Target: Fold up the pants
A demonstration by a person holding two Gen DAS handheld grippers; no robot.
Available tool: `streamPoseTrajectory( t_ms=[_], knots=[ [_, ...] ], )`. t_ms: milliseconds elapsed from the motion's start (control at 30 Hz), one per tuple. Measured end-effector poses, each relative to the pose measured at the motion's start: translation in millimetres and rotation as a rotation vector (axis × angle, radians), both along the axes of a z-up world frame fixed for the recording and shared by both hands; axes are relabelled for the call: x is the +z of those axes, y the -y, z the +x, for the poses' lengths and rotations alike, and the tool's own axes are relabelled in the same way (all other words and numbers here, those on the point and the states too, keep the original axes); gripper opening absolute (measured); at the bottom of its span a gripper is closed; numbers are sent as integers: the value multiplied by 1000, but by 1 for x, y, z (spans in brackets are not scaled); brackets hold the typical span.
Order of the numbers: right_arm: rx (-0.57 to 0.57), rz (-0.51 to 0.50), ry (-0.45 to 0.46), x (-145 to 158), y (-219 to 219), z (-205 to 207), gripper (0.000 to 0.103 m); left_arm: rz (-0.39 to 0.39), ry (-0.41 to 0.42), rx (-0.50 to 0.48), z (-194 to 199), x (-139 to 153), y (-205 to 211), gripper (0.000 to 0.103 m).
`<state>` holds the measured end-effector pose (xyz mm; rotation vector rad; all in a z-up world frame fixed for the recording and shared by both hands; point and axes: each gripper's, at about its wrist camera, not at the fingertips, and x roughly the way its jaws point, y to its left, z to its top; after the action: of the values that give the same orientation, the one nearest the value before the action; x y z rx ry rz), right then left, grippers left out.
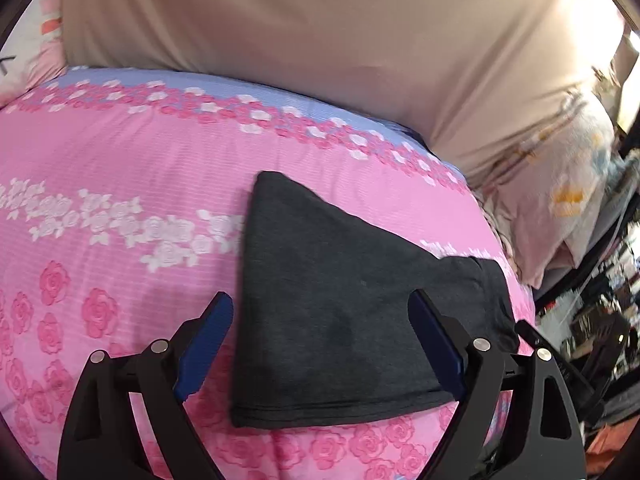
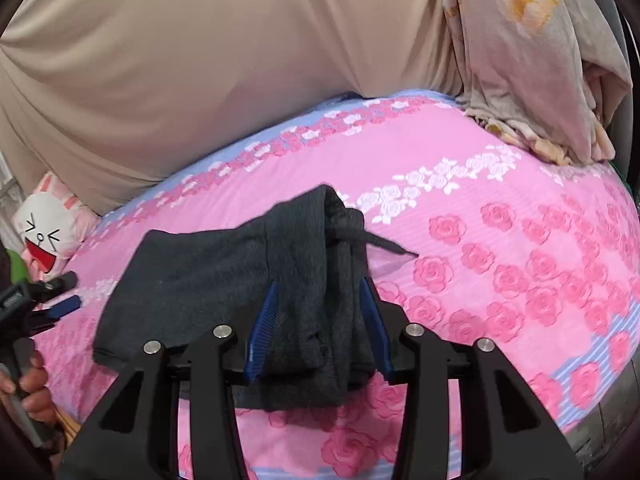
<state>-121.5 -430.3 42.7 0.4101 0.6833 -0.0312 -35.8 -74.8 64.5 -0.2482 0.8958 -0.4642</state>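
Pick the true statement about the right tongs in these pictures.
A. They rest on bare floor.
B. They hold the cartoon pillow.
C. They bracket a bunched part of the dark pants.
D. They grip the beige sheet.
C: in the right wrist view the right tongs have dark pants fabric bunched between their blue fingers, over the pink floral bedspread.

Between the blue, ribbed, plastic-looking fingers (image 2: pixel 262 328) of the right gripper (image 2: pixel 318 300) lie the pants (image 2: pixel 208 280), a matt charcoal knit cloth with a soft heathered surface. Under the fingers spreads the bedsheet (image 2: pixel 500 168), a thin printed cotton-like cloth with fine woven ribbing. The left gripper (image 1: pixel 322 312) has matt black plastic arms with shiny metal pins (image 1: pixel 159 346); beyond its fingertips hangs a smooth beige cloth (image 1: pixel 320 20).
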Motion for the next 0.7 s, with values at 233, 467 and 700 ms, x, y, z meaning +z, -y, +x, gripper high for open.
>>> streamPoseTrajectory(
  t_ms=[233, 467, 700],
  knots=[
    [97, -17, -89, -18, -5, 12, 19, 122, 77, -308, -31, -2, 101, 87],
    [191, 128, 35, 18, 6, 11, 11, 209, 138, -491, -51, -24, 186, 87],
    [194, 44, 15, 21, 12, 16, 26, 125, -3, -546, -12, -27, 203, 35]
  ],
)
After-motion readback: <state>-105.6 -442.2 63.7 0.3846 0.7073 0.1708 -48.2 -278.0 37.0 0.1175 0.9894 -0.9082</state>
